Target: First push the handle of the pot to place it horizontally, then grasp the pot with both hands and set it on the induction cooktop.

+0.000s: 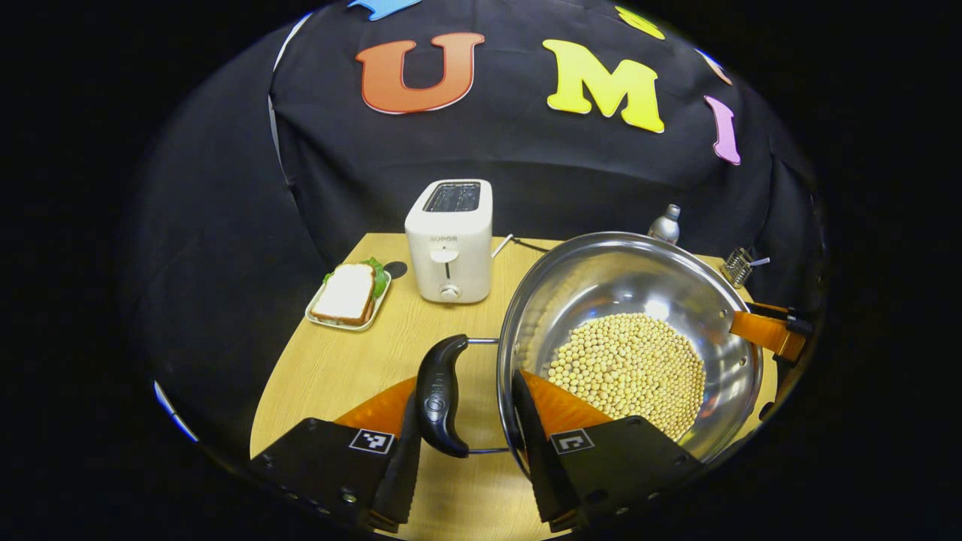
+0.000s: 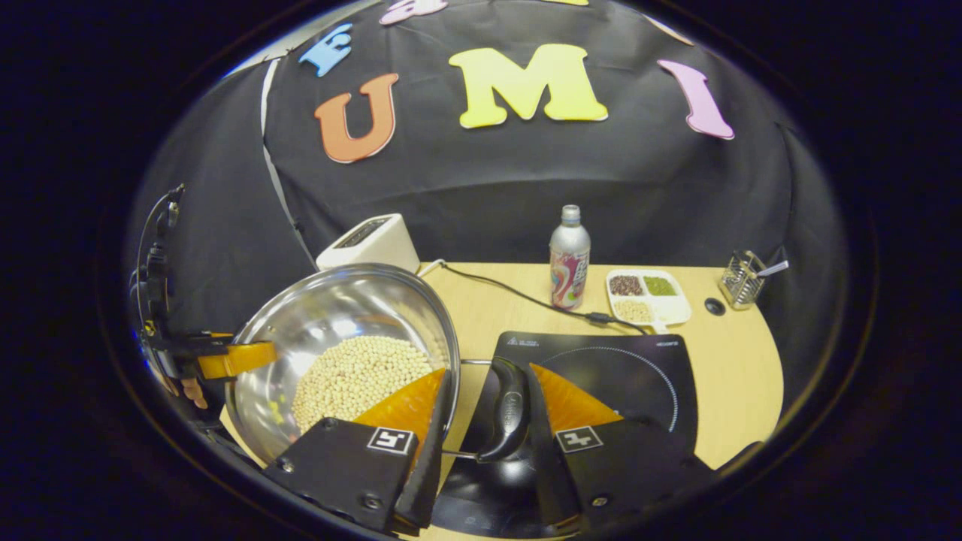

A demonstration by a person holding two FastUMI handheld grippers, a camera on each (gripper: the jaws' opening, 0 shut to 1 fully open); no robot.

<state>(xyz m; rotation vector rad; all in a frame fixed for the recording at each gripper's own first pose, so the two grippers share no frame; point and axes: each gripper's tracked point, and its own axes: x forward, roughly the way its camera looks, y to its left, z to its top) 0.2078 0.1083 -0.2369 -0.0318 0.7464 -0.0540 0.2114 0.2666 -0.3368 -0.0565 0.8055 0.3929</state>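
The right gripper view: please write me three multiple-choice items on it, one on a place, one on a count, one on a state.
1. Where does the bottle stand?
A. behind the cooktop
B. inside the pot
C. on top of the toaster

2. How many fillings lie in the white tray?
A. one
B. three
C. five

3. In what state is the pot?
A. empty
B. full of water
C. partly filled with pale beans

Answers:
1 A: the bottle stands on the table beyond the far edge of the cooktop.
2 B: the tray holds a dark, a green and a pale heap.
3 C: beans cover the bottom of the pot.
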